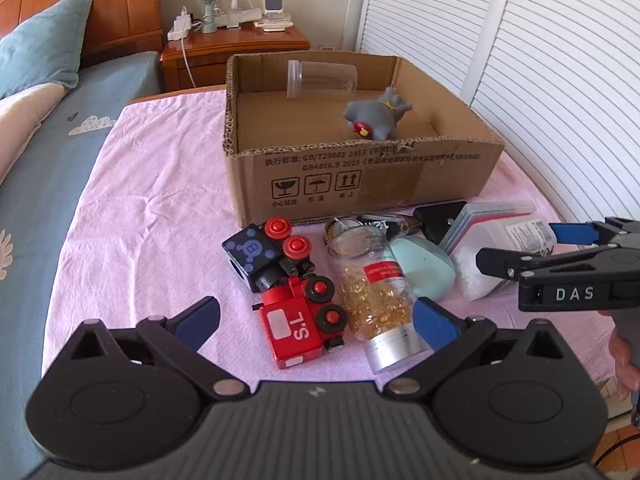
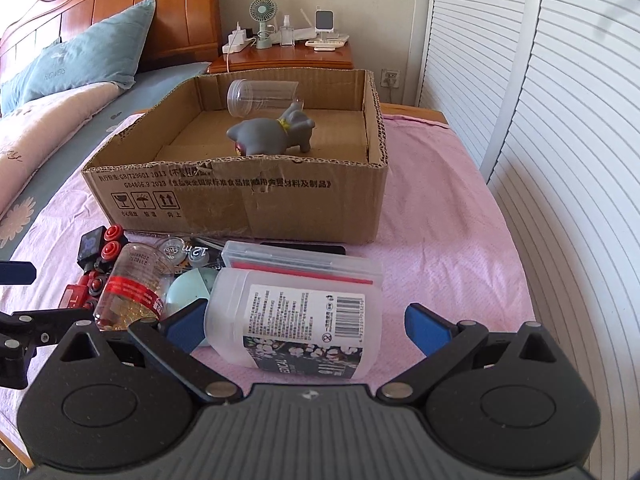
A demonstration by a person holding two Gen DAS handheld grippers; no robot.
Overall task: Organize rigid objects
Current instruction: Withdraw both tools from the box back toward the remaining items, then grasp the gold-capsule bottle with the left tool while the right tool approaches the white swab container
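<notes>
An open cardboard box (image 1: 360, 184) (image 2: 240, 204) holds a clear plastic cup (image 1: 322, 79) (image 2: 262, 96) on its side and a grey toy animal (image 1: 378, 114) (image 2: 272, 136). In front of it lie a red toy train (image 1: 300, 326), a black toy block with red buttons (image 1: 266, 252), a capsule bottle (image 1: 376, 300) (image 2: 132, 296), a mint egg-shaped thing (image 1: 424, 266) and a frosted white container (image 2: 296, 320) (image 1: 488, 256). My left gripper (image 1: 316, 322) is open around the train and bottle. My right gripper (image 2: 304, 328) (image 1: 520, 246) is open around the white container.
A clear flat case (image 2: 304, 264) and small dark items (image 2: 192, 250) lie against the box front. The pink cloth (image 1: 152, 208) covers the table. A bed (image 1: 36, 168) lies left, a nightstand (image 1: 236, 50) behind, slatted doors (image 2: 560, 140) right.
</notes>
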